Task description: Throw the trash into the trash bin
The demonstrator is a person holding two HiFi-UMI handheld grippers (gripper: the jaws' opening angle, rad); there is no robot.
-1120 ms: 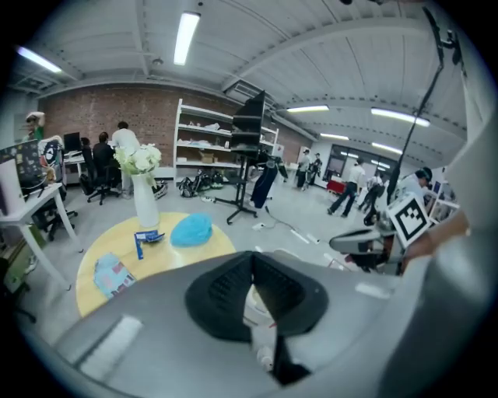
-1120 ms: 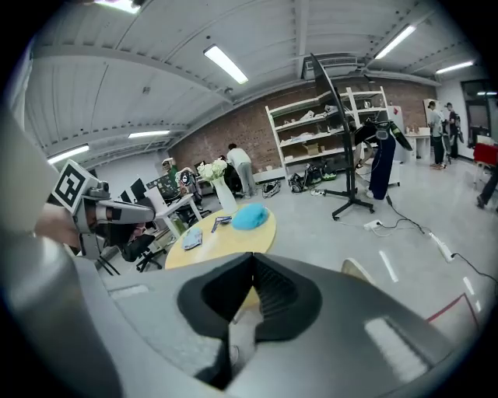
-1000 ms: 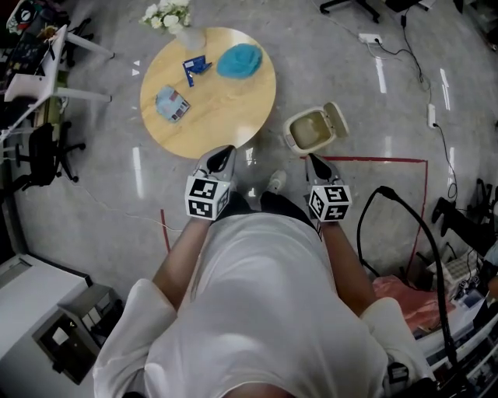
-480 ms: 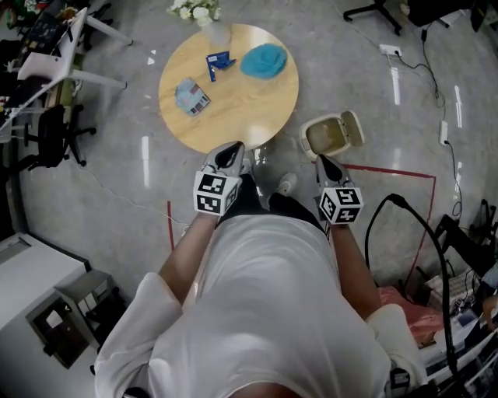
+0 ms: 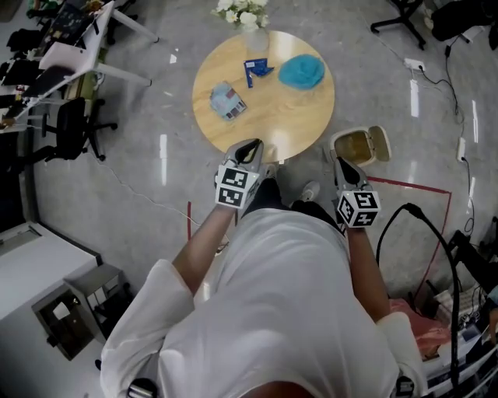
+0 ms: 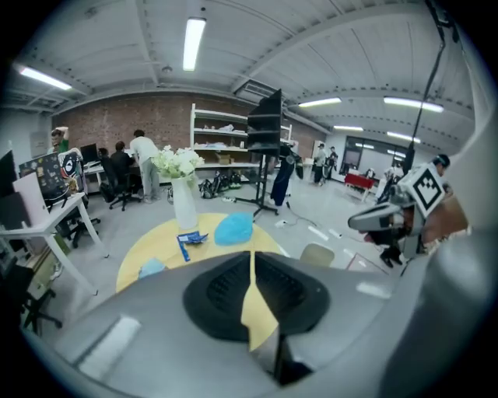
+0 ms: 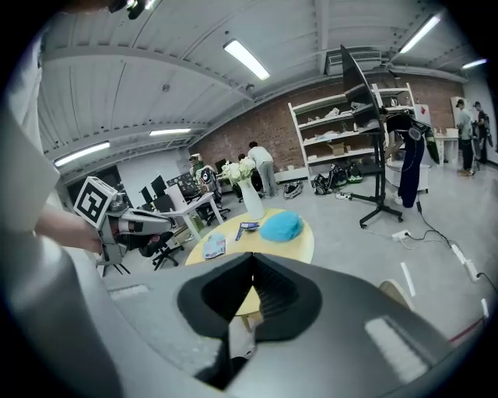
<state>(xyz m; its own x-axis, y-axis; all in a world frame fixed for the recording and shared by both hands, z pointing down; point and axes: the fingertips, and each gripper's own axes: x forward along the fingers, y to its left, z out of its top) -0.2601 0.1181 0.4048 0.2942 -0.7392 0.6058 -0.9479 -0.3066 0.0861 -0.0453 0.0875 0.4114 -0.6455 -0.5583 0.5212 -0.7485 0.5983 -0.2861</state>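
Standing at the lower edge of a round wooden table (image 5: 272, 116), a person points two grippers forward, each with its jaws pressed together and nothing between them. The trash lies up-frame of the left gripper (image 5: 250, 148), which is the nearer of the two. A packet (image 5: 228, 101) sits closest and skewed on the tabletop, with a blue wrapper (image 5: 255, 68) and a crumpled blue wad (image 5: 302, 71) beyond it. The trash bin (image 5: 334, 148), lid flipped open, stands on the floor just right of the table, directly ahead of the right gripper (image 5: 342, 165). A vase of flowers (image 5: 250, 23) at the table's far edge stands close behind the wrapper. Nothing blocks the short path from table to bin.
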